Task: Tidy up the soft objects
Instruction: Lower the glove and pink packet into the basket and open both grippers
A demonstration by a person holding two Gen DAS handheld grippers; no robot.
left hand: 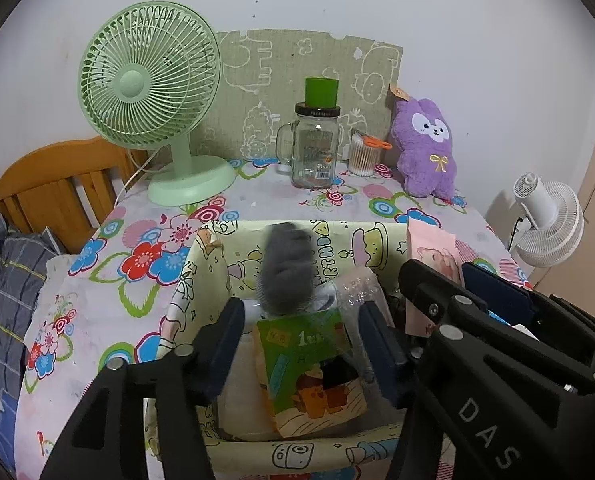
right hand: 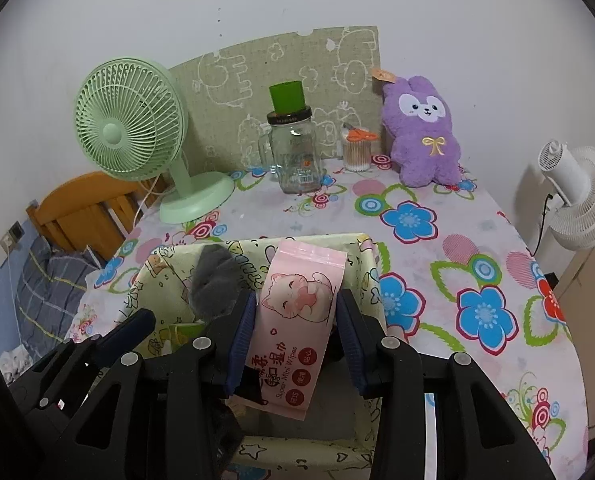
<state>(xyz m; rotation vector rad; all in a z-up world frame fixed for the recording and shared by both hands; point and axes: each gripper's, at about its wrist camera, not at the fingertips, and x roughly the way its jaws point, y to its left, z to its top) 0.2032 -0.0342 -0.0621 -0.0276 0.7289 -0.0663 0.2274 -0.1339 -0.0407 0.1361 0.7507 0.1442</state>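
A fabric storage basket [left hand: 211,256] [right hand: 153,280] with cartoon prints stands on the floral table. A grey fuzzy item [left hand: 285,272] [right hand: 213,284] shows blurred in the basket. A green packet [left hand: 309,372] lies in the basket between the fingers of my left gripper [left hand: 301,344], which is open. My right gripper [right hand: 297,332] is shut on a pink wet-wipes pack [right hand: 297,320] over the basket's right side; the pack also shows in the left wrist view [left hand: 433,252]. A purple plush toy [left hand: 425,144] [right hand: 423,132] leans at the table's back right.
A green desk fan [left hand: 153,96] [right hand: 133,132] stands at the back left. A glass jar [left hand: 313,148] [right hand: 295,156] with a green cup on top and a cotton-swab holder [left hand: 363,154] [right hand: 357,150] stand at the back. A white fan [left hand: 545,220] [right hand: 577,196] is off the table's right.
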